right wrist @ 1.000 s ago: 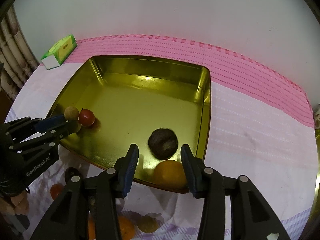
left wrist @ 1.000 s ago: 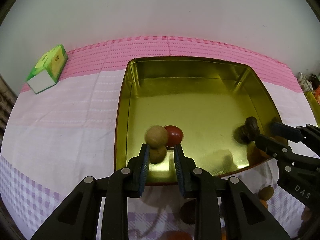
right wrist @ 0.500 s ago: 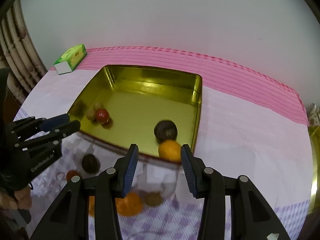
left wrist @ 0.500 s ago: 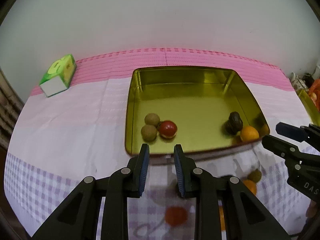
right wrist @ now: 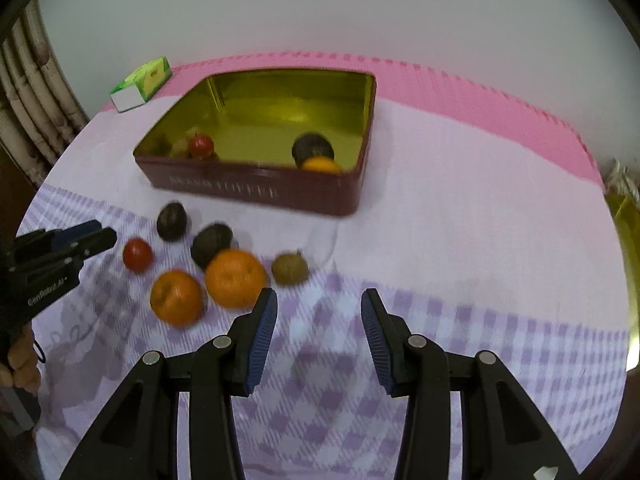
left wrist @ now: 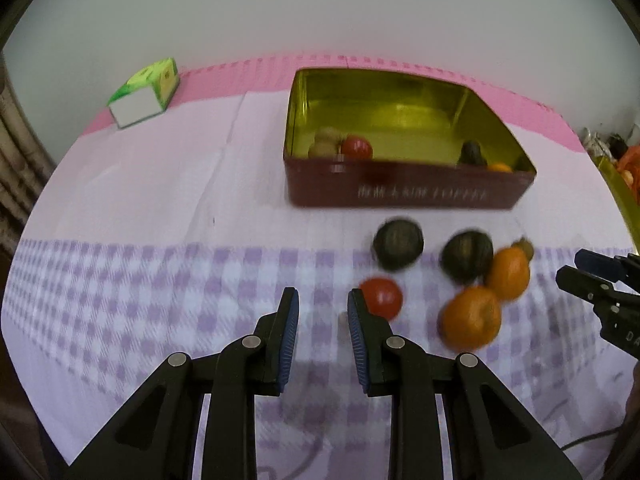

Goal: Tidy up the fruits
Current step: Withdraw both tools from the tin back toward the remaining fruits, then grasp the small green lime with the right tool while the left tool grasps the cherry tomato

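A dark red tin (left wrist: pixel 408 192) with a gold inside holds a tomato (left wrist: pixel 356 147), two brown longans (left wrist: pixel 326 142), a dark fruit (left wrist: pixel 472 152) and an orange (left wrist: pixel 500 167). On the cloth in front lie a tomato (left wrist: pixel 382 298), two dark fruits (left wrist: pixel 398 243), two oranges (left wrist: pixel 472 318) and a brown fruit (right wrist: pixel 290 267). My left gripper (left wrist: pixel 323 304) hovers just left of the loose tomato, its jaws drawn close together with nothing between them. My right gripper (right wrist: pixel 318 304) stands open and empty, just right of the nearer orange (right wrist: pixel 236 278).
A green tissue box (left wrist: pixel 146 92) lies at the far left on the pink cloth border. A second gold tin's rim (right wrist: pixel 628 240) shows at the right edge. Curtain folds (right wrist: pixel 32 92) hang at the left. A hand (right wrist: pixel 20 364) holds the left gripper's handle.
Both grippers have pulled back from over the tin toward the near side of the table. The loose fruits in front of the tin have come into full view. Neither gripper's jaws have changed.
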